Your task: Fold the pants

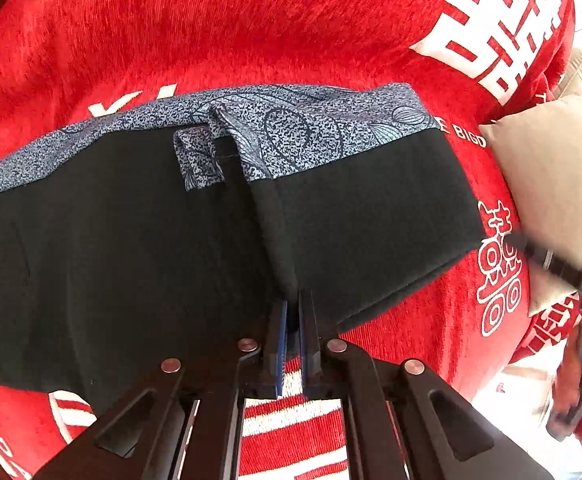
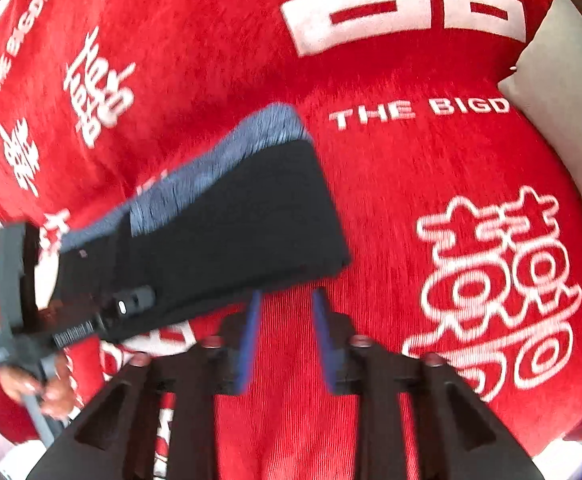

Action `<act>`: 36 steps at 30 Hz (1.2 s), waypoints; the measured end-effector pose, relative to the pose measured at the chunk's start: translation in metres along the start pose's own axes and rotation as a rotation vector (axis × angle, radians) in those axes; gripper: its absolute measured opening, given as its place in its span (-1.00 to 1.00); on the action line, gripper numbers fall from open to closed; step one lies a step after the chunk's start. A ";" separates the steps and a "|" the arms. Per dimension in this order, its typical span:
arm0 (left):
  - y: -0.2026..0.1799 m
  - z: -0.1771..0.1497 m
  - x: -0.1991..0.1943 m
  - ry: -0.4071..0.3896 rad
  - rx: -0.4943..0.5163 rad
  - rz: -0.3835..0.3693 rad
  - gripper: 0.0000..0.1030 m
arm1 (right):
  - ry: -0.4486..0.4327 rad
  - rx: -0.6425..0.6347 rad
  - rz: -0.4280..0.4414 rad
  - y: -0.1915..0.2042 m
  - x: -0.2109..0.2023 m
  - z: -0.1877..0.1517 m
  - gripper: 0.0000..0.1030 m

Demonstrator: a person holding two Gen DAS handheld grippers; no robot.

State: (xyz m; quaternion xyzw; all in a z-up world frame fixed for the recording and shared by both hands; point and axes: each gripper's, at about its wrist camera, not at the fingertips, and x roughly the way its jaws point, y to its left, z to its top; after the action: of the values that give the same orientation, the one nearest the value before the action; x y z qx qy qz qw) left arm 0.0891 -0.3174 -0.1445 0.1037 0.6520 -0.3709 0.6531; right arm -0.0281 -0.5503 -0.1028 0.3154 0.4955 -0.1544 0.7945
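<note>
**Left claw pinches the pants, right claw apart**

Left wrist view: nearest the lens, the left gripper (image 1: 293, 320) has its 2 blue-padded fingers (image 1: 279, 344) drawn together, clamped on the near edge of the pants (image 1: 131, 248) where a fold line runs. The pants are matte black cloth with a speckled grey-blue patterned band (image 1: 291, 128) along the far edge, and they lie partly folded, 1 layer lapped over another, on a red blanket (image 1: 251, 32) of ribbed plush with white characters. A beige pillow (image 1: 551, 184) sits at the right, past the pants' corner.

Right wrist view: the right gripper (image 2: 287, 320) hangs over bare blanket (image 2: 391, 184), its fingers (image 2: 325, 344) spread apart and holding nothing. The pants (image 2: 231, 240) are just ahead and to the left, blurred, their black slab and blue band angled across the blanket. The left gripper (image 2: 127, 304) meets their near-left edge, with a hand (image 2: 35, 388) below it. The pillow (image 2: 563, 100) lies at the far right.
</note>
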 end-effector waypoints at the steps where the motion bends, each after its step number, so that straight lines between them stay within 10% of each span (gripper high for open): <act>1: 0.000 0.000 0.000 -0.001 0.001 0.000 -0.88 | -0.013 0.004 0.011 -0.005 0.001 0.011 0.15; 15: -0.002 -0.001 0.003 -0.010 -0.013 0.027 -0.88 | 0.287 0.177 0.486 -0.053 0.140 0.127 0.01; 20: -0.007 0.006 0.007 0.014 0.006 0.042 -0.88 | 0.249 0.223 0.459 -0.060 0.134 0.119 -0.55; 26: -0.011 0.010 0.009 0.008 0.054 0.056 -0.86 | 0.212 0.289 0.370 -0.064 0.136 0.111 -0.34; 30: -0.011 0.007 -0.012 -0.046 0.040 0.161 -0.07 | 0.142 0.206 0.222 -0.037 0.109 0.108 -0.29; 36: -0.013 0.027 -0.044 -0.133 0.012 0.143 -0.04 | 0.109 0.101 0.067 -0.011 0.064 0.073 -0.32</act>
State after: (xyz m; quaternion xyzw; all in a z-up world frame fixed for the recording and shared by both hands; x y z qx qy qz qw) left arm 0.1076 -0.3274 -0.0954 0.1289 0.5960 -0.3333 0.7191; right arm 0.0451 -0.6018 -0.1405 0.3792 0.5187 -0.1351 0.7543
